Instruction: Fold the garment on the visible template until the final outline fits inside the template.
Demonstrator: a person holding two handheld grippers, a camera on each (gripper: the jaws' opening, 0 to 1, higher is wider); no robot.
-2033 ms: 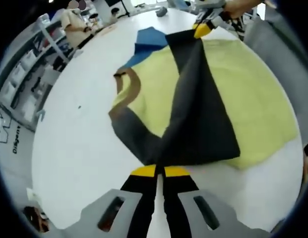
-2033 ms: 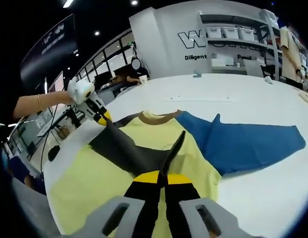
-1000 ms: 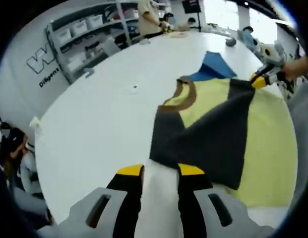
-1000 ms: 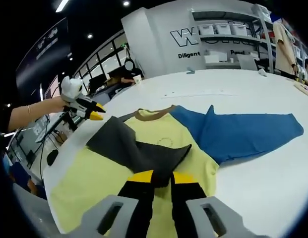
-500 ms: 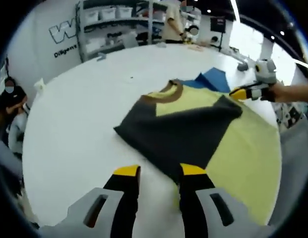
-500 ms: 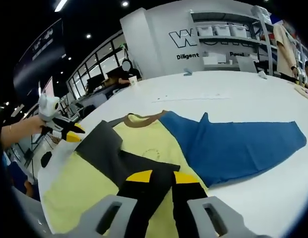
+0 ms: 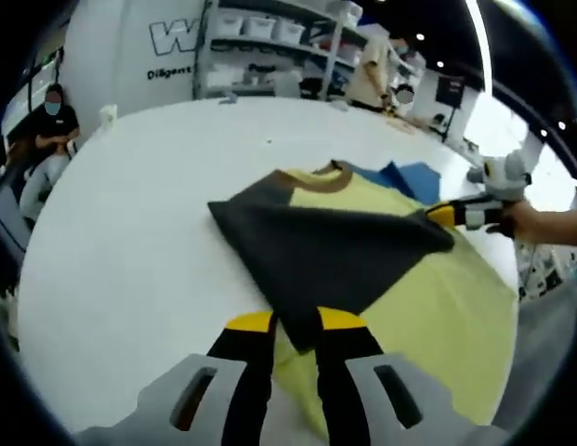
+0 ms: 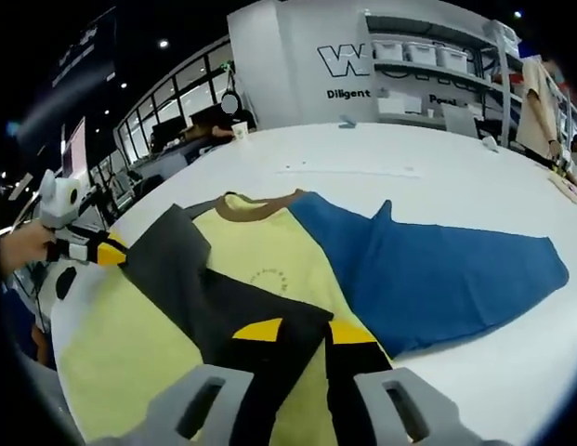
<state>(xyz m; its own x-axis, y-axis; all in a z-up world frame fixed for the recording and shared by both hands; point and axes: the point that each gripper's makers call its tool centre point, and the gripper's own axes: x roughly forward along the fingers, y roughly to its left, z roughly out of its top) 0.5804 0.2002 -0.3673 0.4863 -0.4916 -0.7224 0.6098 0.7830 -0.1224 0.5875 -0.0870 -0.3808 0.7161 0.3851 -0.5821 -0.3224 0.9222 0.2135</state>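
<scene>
White round surface (image 7: 130, 242), shelving and wall lettering "Diligent" beyond. Yellow garment (image 8: 269, 269) with dark sleeve (image 7: 334, 251) now folded inward across its body, blue sleeve (image 8: 437, 269) still spread right. Left hand-held gripper (image 7: 295, 321) and right hand-held gripper (image 8: 293, 330) stand apart, released since earlier; next fold pending.

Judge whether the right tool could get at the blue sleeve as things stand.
Probably yes: the blue sleeve lies flat and uncovered on the white table, beside the right tool, whose open jaws straddle the dark fold.

My right gripper (image 8: 293, 333) hides the dark fold's (image 8: 218, 297) corner; the blue template (image 8: 446, 269) lies partly under the shirt (image 8: 269, 255).
</scene>
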